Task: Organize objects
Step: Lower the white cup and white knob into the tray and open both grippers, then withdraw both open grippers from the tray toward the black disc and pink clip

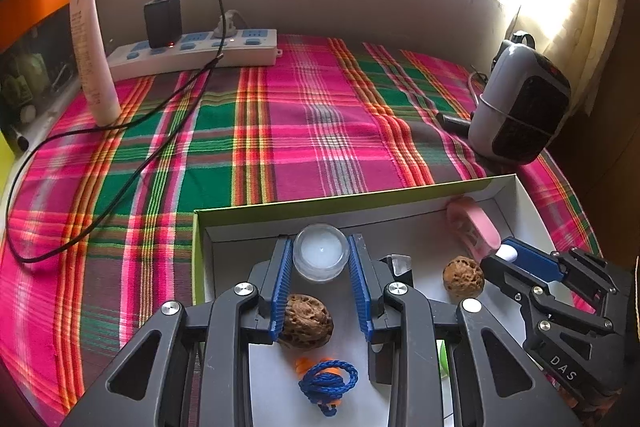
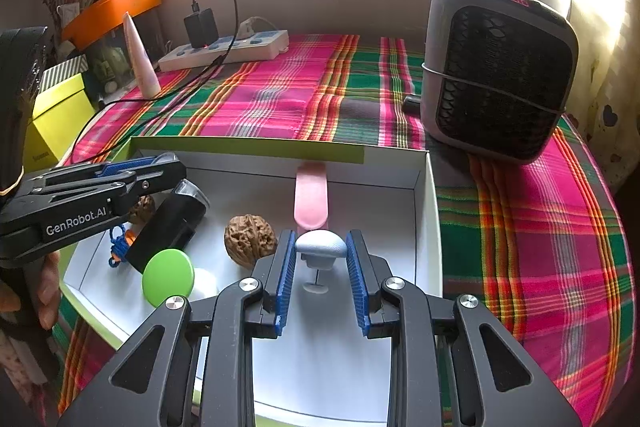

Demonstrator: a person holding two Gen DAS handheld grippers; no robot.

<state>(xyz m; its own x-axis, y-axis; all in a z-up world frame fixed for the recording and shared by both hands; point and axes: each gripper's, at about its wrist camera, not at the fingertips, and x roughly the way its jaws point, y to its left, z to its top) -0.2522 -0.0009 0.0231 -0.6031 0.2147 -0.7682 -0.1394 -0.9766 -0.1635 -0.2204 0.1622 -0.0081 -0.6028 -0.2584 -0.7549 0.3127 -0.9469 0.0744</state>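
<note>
Bright window, plaid-clothed worktop [image 1: 320, 115], white box [image 2: 428, 227] up front. Left gripper [image 1: 320, 251] jaws bracket the small jar [image 1: 319, 257]: glassy, slippery, grip its sides. Right gripper [image 2: 321, 251] jaws flank the light white mushroom piece [image 2: 321, 245], contact unclear.

Left-wrist view: the green lid [image 1: 442, 357] shows only as a sliver behind the left gripper's [image 1: 320, 255] frame. Right-wrist view: one walnut [image 2: 143, 209] is largely hidden by that gripper [image 2: 160, 165]; the heater's [image 2: 498, 67] red display is possibly digits, unreadable.
</note>
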